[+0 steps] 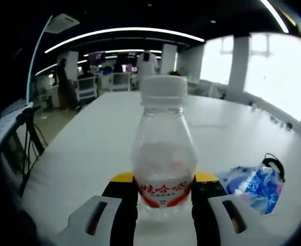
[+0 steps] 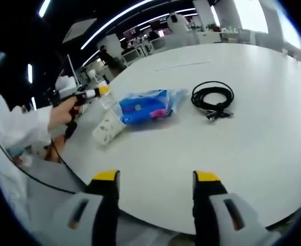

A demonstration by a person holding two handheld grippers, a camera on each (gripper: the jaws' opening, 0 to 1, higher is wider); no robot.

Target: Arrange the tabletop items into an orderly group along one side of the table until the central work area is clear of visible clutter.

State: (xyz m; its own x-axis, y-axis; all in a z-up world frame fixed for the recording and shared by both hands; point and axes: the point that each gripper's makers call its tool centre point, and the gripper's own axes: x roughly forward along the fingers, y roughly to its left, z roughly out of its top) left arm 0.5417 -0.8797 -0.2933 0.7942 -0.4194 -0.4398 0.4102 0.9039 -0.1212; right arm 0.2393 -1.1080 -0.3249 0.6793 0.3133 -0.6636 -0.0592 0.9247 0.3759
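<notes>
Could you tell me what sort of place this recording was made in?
Most likely an open-plan office or lab. A large white oval meeting table fills the foreground, long curved ceiling light strips run overhead, and white desks with monitors stand behind, with big bright windows along one side.

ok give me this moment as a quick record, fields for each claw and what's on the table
left claw: shut on the clear water bottle, upright between its jaws
right claw: open, holding nothing, above the table edge
table: white
blue packet: lying flat, beside the bottle
black cable: coiled, apart from the packet
</notes>
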